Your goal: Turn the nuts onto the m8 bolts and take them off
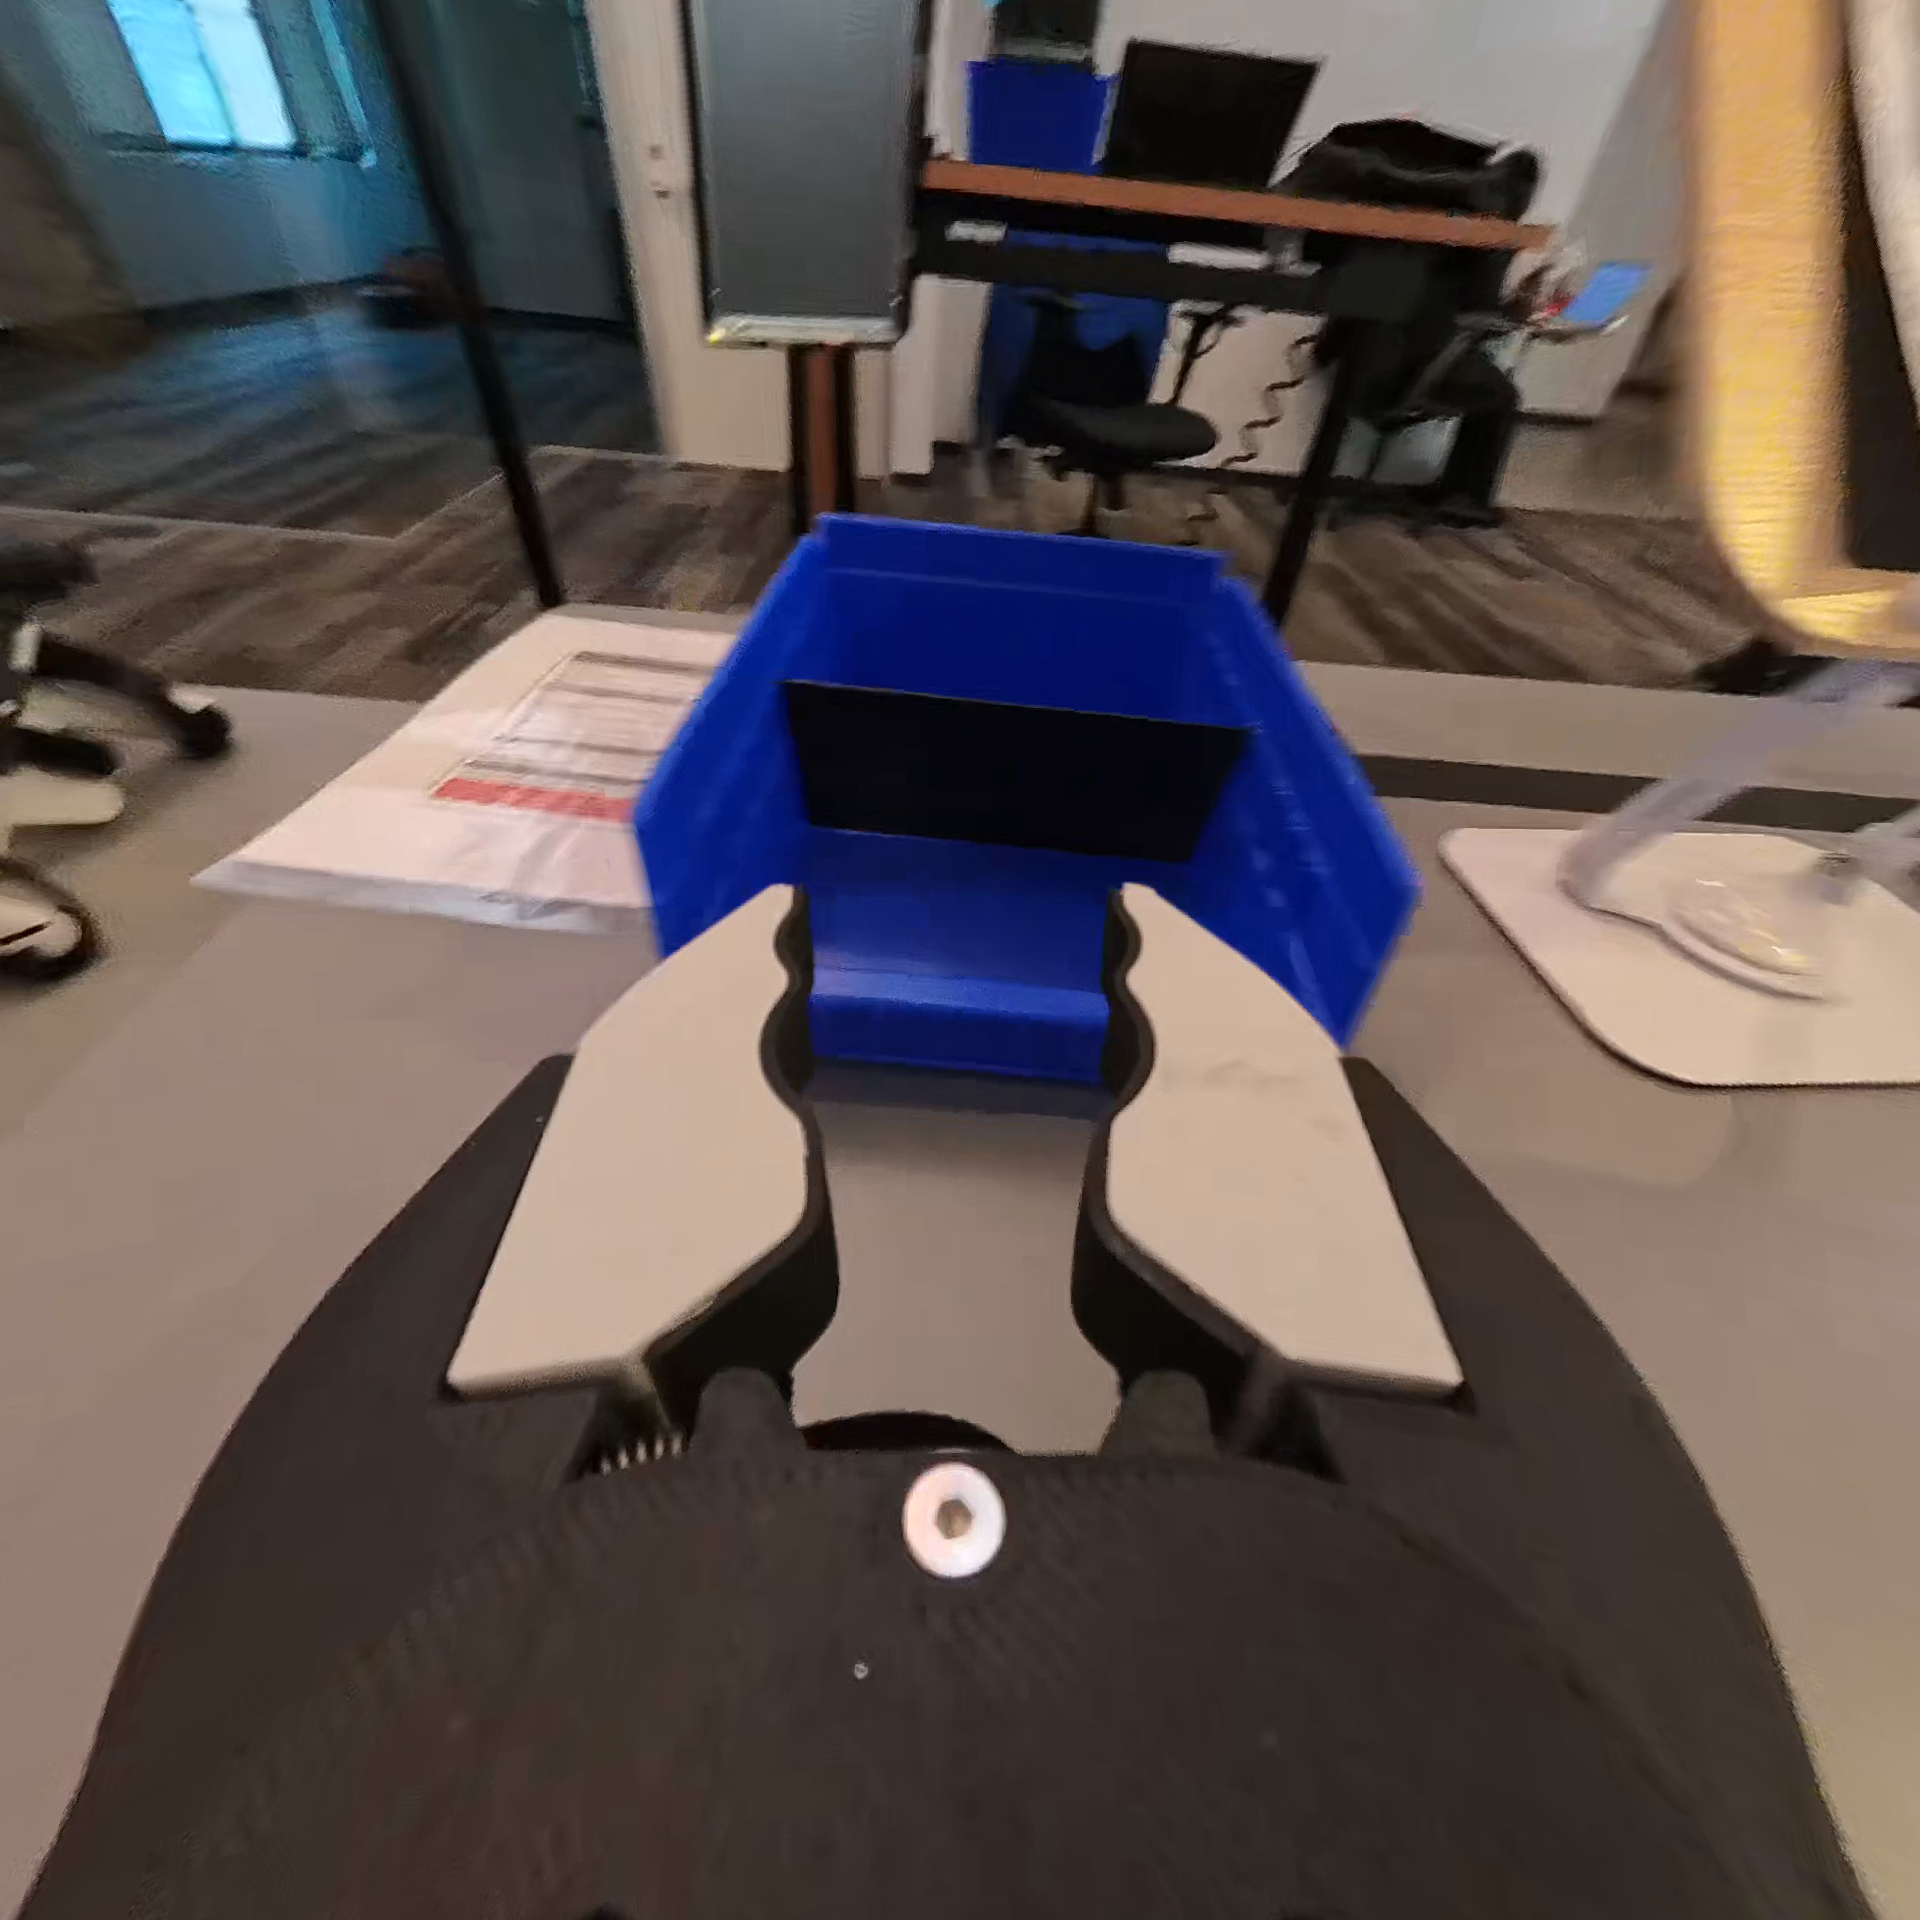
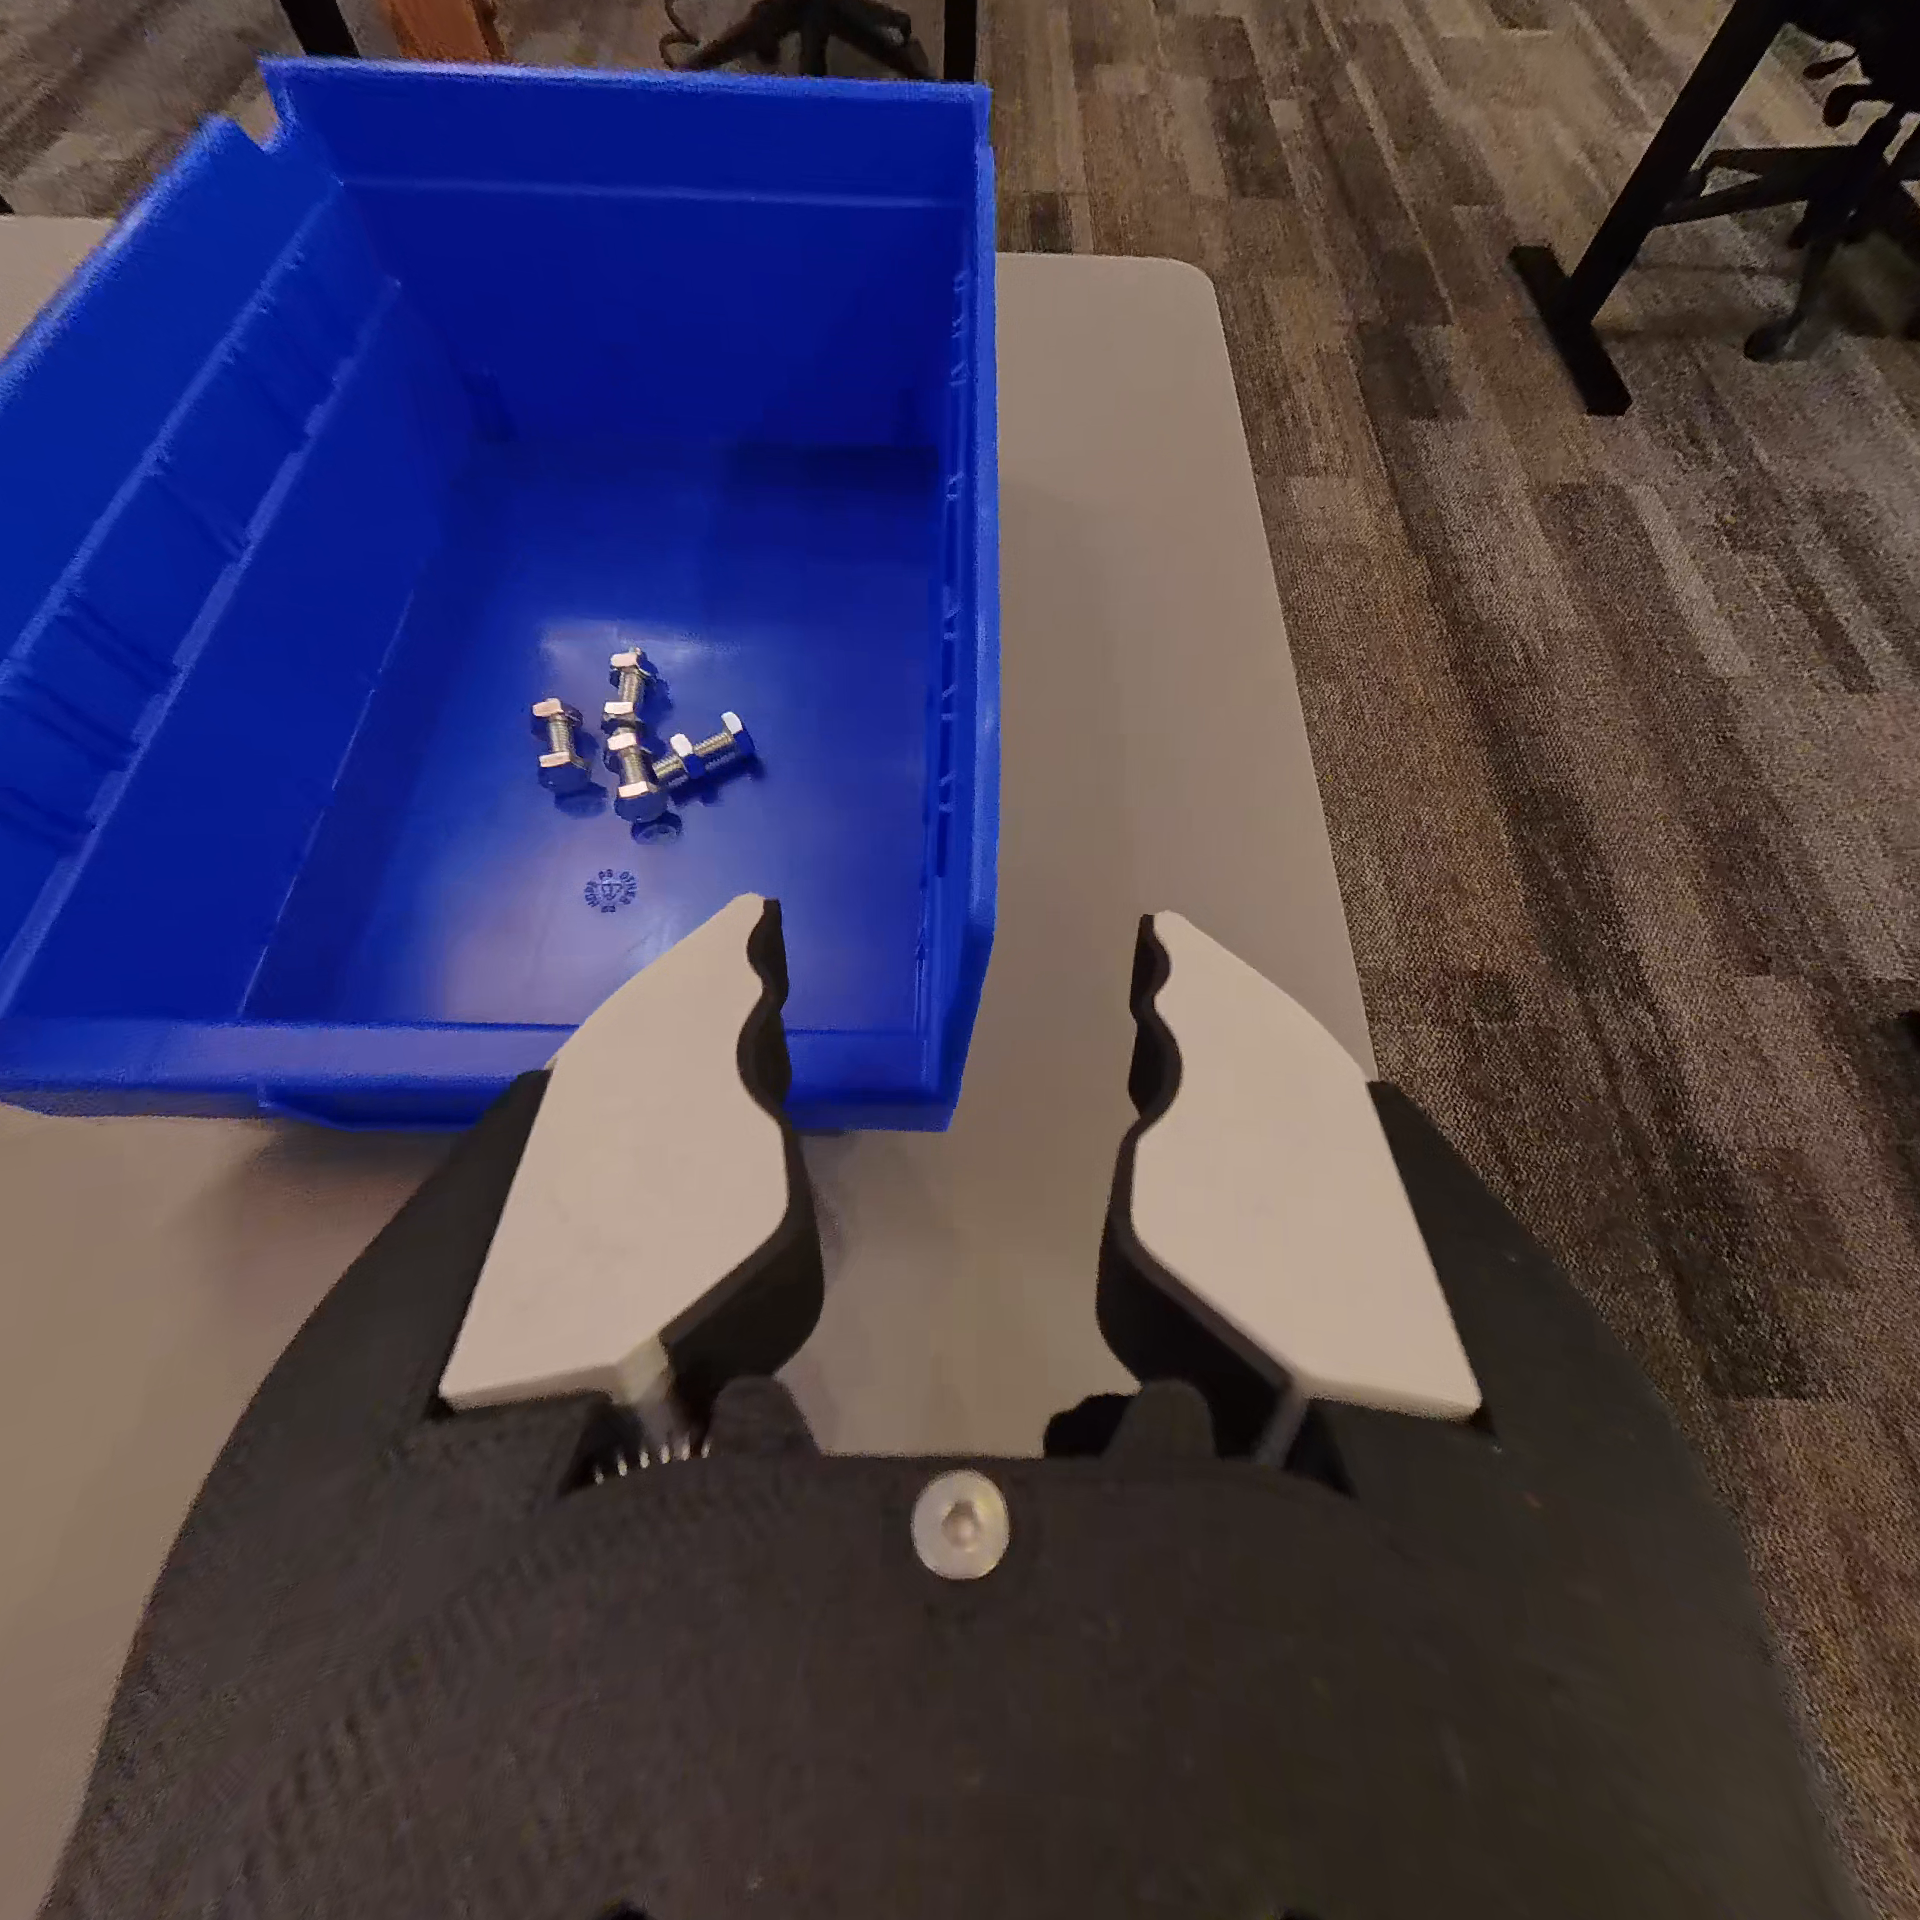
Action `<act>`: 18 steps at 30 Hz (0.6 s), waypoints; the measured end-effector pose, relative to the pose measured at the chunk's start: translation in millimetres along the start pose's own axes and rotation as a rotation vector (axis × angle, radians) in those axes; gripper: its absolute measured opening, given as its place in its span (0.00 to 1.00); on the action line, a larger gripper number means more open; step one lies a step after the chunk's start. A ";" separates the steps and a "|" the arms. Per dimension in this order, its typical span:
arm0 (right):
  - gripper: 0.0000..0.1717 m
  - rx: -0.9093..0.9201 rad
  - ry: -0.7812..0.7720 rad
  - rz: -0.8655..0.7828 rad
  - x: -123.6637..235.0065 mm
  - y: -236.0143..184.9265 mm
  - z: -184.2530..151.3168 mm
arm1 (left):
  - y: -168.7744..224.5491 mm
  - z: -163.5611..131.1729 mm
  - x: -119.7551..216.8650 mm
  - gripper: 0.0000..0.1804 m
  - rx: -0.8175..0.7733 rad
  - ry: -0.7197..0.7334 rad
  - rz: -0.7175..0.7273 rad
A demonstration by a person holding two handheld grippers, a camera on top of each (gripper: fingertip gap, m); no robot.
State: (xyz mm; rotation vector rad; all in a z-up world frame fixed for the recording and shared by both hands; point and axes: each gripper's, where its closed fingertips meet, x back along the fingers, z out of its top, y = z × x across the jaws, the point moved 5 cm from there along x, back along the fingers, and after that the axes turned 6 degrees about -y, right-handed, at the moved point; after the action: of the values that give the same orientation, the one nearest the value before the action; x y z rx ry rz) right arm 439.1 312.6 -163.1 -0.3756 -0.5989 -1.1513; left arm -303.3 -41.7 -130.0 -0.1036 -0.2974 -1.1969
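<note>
Nearest in both wrist views stand the black grippers' grey-capped fingers, spread wide with nothing between them: the right gripper [image 2: 956, 920] hangs over the near right corner of the blue plastic bin [image 2: 623, 1060], and the left gripper [image 1: 951, 904] faces the low front lip of a blue plastic bin [image 1: 727, 769] on the grey table [image 1: 260, 1039]; whether that is the same bin cannot be told. Inside the right view's bin, towards its right wall, lies a small heap of silver hex bolts with nuts already on them [image 2: 634, 732]. A good start, probably, is for one gripper to drop in from above and take a single bolt by its head, lengthwise, clear of the overlapping pair, so the other can grip the nut across its flats and turn it. Just nearer than the heap, a small round moulded mark [image 2: 611, 891] is stamped in the bin floor. Left of the left view's bin lies a white printed sheet [image 1: 468, 800], too blurred to read.
</note>
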 end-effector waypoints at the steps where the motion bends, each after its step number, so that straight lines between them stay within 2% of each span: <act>1: 0.38 -0.004 -0.009 0.005 -3.0 0.7 0.2 | -13.6 -0.4 -5.5 0.32 0.004 -0.028 0.027; 7: 0.37 -0.012 -0.024 0.016 -15.5 0.3 4.5 | -69.4 -7.0 -53.4 0.38 -0.001 -0.147 0.125; 13: 0.36 0.007 -0.059 0.031 -26.0 -4.0 7.6 | -92.2 -11.5 -86.2 0.39 0.021 -0.200 0.131; 18: 0.30 0.022 -0.103 0.062 -37.5 -10.1 8.2 | -82.9 -16.4 -109.0 0.23 -0.020 -0.273 0.059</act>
State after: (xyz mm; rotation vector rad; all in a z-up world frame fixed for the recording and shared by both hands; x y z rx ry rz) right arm 417.2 341.1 -180.0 -0.4333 -0.6847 -1.0695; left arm -413.5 22.3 -182.8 -0.2926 -0.5177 -1.1276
